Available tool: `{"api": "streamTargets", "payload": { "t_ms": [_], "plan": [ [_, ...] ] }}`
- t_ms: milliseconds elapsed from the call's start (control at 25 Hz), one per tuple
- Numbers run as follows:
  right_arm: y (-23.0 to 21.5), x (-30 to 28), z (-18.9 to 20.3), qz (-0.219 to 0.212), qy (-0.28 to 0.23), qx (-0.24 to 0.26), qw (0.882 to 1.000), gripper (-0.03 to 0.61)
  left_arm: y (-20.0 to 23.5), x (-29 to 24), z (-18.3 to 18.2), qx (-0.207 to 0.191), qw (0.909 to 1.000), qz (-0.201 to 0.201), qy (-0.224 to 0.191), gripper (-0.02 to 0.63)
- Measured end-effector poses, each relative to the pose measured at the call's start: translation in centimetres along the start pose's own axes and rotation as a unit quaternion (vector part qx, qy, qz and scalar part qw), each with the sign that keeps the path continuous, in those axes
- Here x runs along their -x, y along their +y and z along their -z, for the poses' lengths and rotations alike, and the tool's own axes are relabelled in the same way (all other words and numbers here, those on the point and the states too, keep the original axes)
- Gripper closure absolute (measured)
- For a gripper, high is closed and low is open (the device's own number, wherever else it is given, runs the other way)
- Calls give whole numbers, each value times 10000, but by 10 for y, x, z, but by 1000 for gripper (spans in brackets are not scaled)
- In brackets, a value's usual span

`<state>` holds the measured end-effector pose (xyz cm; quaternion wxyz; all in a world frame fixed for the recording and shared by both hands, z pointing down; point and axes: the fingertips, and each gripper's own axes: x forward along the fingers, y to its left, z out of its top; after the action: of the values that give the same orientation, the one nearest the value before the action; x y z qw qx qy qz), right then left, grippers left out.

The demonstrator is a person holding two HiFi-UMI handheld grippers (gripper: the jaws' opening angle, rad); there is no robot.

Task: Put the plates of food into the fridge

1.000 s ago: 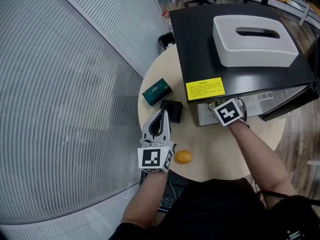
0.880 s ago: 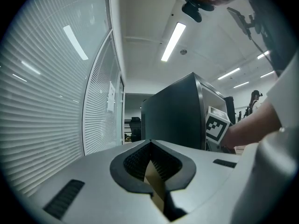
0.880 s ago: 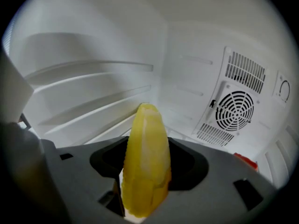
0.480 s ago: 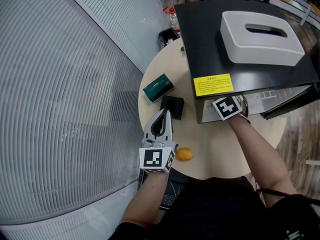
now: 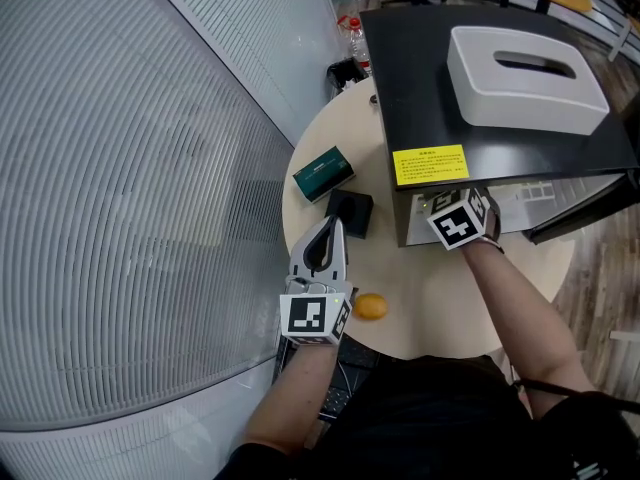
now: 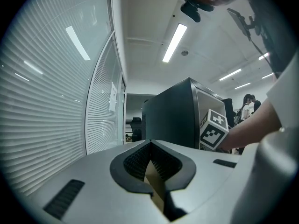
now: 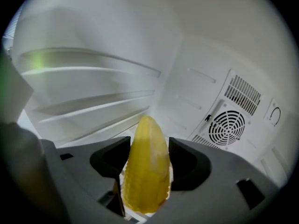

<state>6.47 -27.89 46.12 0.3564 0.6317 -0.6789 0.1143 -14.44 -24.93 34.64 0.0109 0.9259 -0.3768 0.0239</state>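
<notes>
Yellow corn cob (image 7: 145, 171) sits clamped in the right hand-held gripper (image 7: 148, 146).

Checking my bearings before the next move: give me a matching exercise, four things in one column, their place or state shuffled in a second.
Things:
1. left gripper
2. right gripper
3. orange fruit
4. white tissue box

Places or states:
A. on top of the black fridge
B. shut, nothing in it
C. on the round table, beside the left gripper
D. inside the fridge, shut on a yellow corn cob

Pairs: 1-B; 2-D; 3-C; 4-A
</notes>
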Motion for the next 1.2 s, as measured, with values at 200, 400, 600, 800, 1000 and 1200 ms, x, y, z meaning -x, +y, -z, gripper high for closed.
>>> {"api": "streamTargets", "payload": {
  "t_ms": [200, 400, 600, 800, 1000, 1200],
  "plan": [
    [-7, 13, -8, 103, -341, 85, 9993, 337, -5, 5, -2, -26, 10000, -44, -12, 609],
    [-20, 41, -22, 484, -948, 142, 9942, 337, -16, 11, -4, -214, 9998, 26, 11, 609],
    [-26, 72, -24, 679, -1489, 178, 9864, 339, -33, 18, -20, -358, 9992, 122, -113, 609],
    [-12, 94, -12, 408, -1699, 122, 9845, 339, -48, 35, -25, -439, 9985, 144, -296, 609],
    [12, 118, 7, 216, -1759, 389, 9834, 338, -57, 56, -20, -381, 9989, 58, -262, 609],
    [44, 126, 26, -163, -1719, 496, 9837, 339, -52, 81, -8, -299, 9991, -194, -209, 609]
  ]
}}
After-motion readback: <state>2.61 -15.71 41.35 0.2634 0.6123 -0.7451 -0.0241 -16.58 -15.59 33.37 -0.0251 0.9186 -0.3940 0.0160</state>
